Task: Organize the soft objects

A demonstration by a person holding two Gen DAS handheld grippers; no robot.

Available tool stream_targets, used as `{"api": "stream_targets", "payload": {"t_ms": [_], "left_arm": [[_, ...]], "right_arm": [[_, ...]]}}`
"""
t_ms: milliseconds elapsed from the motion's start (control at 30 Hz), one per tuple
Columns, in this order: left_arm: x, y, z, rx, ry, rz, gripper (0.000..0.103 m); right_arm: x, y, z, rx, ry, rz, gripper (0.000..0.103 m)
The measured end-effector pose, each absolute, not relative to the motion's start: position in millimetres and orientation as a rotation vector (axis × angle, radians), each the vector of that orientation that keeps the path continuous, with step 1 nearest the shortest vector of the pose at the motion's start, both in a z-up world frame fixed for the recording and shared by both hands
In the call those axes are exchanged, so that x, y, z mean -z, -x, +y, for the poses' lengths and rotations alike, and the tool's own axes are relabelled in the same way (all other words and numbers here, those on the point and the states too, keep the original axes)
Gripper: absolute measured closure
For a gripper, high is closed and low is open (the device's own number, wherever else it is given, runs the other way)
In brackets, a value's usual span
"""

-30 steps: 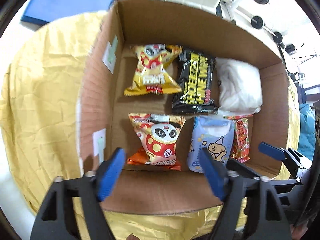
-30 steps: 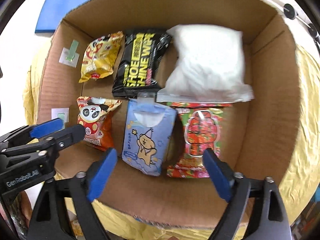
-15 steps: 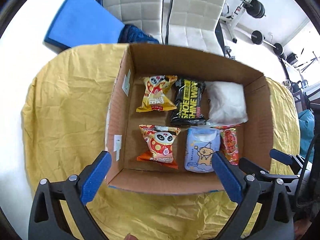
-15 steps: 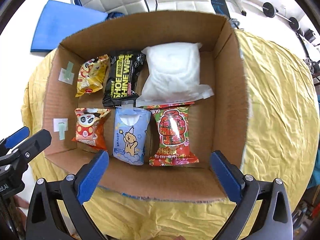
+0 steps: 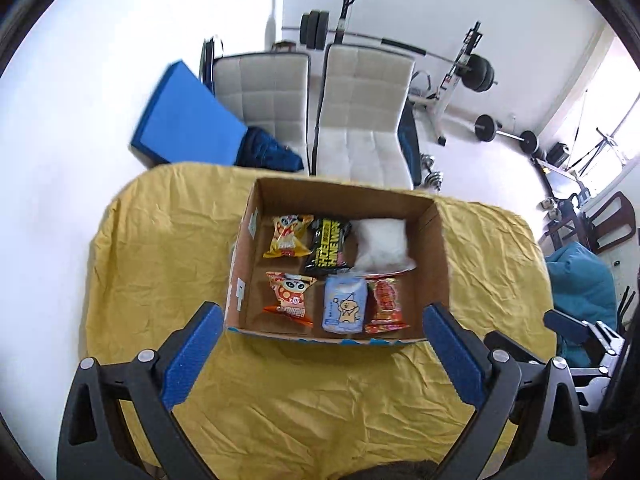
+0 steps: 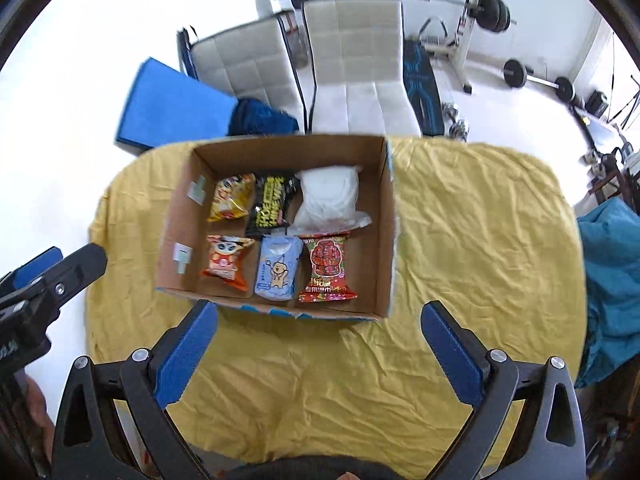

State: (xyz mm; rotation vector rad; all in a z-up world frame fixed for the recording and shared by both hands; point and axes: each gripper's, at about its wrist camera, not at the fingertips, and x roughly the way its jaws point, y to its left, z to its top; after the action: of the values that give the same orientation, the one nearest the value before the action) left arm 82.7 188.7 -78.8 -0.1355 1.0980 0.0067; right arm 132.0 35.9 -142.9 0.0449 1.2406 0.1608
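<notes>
Soft packets sit in two neat rows inside the cardboard box (image 6: 384, 216) on the yellow-draped tabletop (image 6: 460, 240): yellow snack bag (image 6: 232, 197), black wipes pack (image 6: 272, 206) and white pouch (image 6: 328, 200) at the back; panda snack bag (image 6: 226, 258), blue tissue pack (image 6: 278, 268) and red packet (image 6: 326, 266) in front. My left gripper (image 5: 320, 352) and right gripper (image 6: 320, 344) both hover above the near side of the box, fingers (image 6: 188, 354) spread wide with nothing between them. I judge the sorting essentially complete, since I see nothing loose on the cloth. To finish well, I would keep both tools clear of the box walls, check that the white pouch's flap overlapping the red packet is acceptable, and nudge it back only if needed.
</notes>
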Motion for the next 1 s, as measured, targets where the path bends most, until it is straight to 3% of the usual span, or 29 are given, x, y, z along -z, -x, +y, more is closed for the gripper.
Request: {"api": "stream_targets", "payload": {"t_ms": [433,1000], "left_arm": [[2,-28,179,-0.062,0.096,1.012,0.0],[-3,-10,171,-0.068,0.112,1.036,0.0]], "right_arm": [[30,-59,14,-0.212,-0.042,1.116,0.0],[3,-44,-2,-0.135,-0.014,1.082,0.0]]}}
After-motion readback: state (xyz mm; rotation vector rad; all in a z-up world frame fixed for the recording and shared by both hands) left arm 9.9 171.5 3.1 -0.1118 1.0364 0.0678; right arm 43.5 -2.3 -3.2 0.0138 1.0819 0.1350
